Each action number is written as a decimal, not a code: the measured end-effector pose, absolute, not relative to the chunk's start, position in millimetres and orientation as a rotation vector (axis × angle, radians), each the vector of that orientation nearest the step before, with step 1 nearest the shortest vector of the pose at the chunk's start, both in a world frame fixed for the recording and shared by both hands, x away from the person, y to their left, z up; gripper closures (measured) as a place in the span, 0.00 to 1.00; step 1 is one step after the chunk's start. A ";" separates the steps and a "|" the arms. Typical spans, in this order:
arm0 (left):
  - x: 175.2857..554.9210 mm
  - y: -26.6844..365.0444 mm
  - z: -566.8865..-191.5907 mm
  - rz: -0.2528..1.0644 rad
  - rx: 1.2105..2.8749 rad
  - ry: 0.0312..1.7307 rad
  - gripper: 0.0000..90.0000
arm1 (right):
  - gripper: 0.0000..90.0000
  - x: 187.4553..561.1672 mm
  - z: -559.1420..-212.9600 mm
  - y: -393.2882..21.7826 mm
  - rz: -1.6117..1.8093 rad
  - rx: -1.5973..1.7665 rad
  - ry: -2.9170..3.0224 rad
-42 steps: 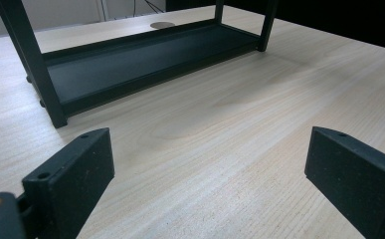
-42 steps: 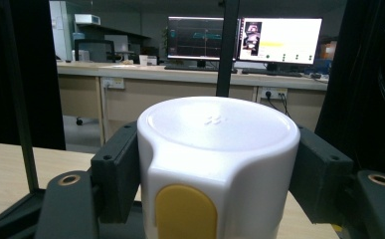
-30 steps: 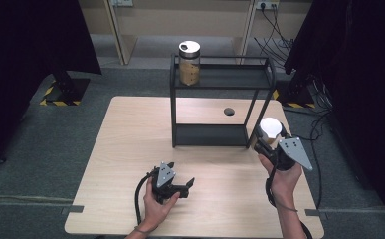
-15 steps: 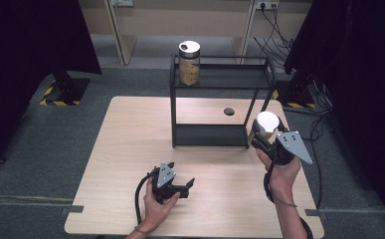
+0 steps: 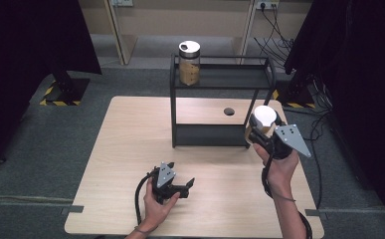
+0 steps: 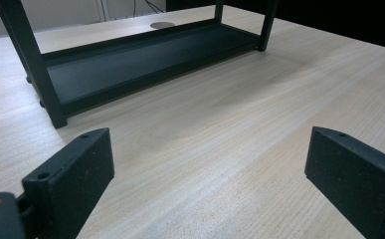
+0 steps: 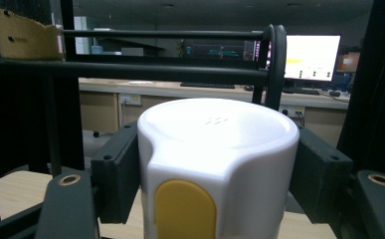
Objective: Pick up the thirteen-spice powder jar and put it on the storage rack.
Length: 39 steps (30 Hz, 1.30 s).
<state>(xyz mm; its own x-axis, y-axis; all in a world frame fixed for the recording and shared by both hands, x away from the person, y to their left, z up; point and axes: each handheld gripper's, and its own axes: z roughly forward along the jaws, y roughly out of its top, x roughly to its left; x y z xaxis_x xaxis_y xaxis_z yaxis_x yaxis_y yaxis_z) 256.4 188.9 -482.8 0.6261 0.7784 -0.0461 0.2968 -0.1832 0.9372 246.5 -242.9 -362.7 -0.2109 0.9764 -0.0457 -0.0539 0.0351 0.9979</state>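
**Operator:** Report status, left to right, referenced to the black shelf rack (image 5: 220,107).

**Gripper:** My left gripper (image 5: 180,186) rests on the table (image 5: 125,144), near the front edge and well clear of the rack, toward its left front leg. Jaws released; nothing between them except bare tabletop.

**Operator:** Centre?

**Gripper:** One jar with tan contents (image 5: 189,62) stands upright on the rack's top shelf, at the left end.

**Operator:** Right side?

**Gripper:** My right gripper (image 5: 260,130) is clenched on the white-lidded jar (image 5: 263,119), pads against the lid's two sides. The jar hangs off the table, just beside the rack's right front post.

**Operator:** Governing relation for the next move?

**Gripper:** The jar's long axis is vertical. In the right gripper view the top shelf rail (image 7: 170,72) lies ahead of and above the lid (image 7: 215,134). I judge the jar must clear that rail before going onto the free right end. The right hand is nearer.
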 end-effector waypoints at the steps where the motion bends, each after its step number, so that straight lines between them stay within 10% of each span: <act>1: 256.3 188.8 -482.7 0.551 1.757 0.877 0.05 | 0.34 246.7 -361.2 -242.5 1.357 1.031 1.343; 39: 256.5 188.8 -482.8 0.548 1.756 0.877 0.05 | 0.34 261.2 -310.5 -231.5 1.387 0.974 1.345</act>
<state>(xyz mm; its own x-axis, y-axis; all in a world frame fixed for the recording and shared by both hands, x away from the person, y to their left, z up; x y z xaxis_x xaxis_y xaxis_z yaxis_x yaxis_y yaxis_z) 256.5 188.8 -482.8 0.6267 0.7777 -0.0483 0.2975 -0.1815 0.9373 261.2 -231.5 -310.5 -0.2433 0.9678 -0.0652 -0.0949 0.0432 0.9946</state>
